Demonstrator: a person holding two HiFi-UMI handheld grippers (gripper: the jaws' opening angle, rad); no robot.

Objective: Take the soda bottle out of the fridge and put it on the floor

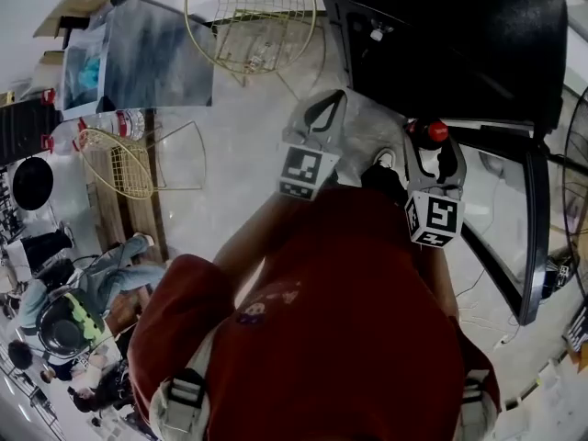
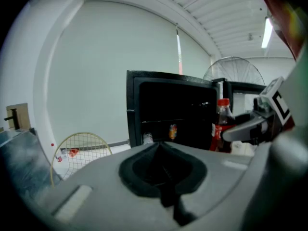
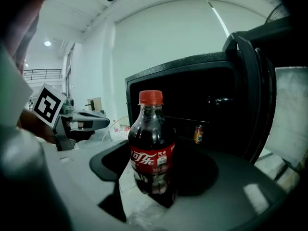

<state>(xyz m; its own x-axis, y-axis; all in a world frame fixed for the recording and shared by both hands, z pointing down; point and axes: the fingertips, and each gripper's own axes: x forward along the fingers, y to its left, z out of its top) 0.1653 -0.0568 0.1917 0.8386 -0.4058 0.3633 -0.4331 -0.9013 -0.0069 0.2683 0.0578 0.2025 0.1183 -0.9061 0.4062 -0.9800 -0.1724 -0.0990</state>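
A dark cola bottle (image 3: pixel 151 143) with a red cap and red label stands upright between the jaws of my right gripper (image 3: pixel 154 177), which is shut on it. In the head view the bottle's red cap (image 1: pixel 437 131) shows above the right gripper (image 1: pixel 430 150), just outside the open black fridge (image 1: pixel 441 35). My left gripper (image 1: pixel 320 110) is beside it on the left, jaws together and holding nothing. From the left gripper view (image 2: pixel 161 177) the bottle (image 2: pixel 221 124) sits to the right, in front of the fridge (image 2: pixel 168 109).
The fridge door (image 1: pixel 533 228) hangs open at the right. A small can (image 3: pixel 198 134) stands on a shelf inside. Gold wire baskets (image 1: pixel 253 12) (image 1: pixel 129 163) and plastic bottles (image 1: pixel 110 122) lie on the pale floor to the left. A fan (image 1: pixel 574 145) stands at the right edge.
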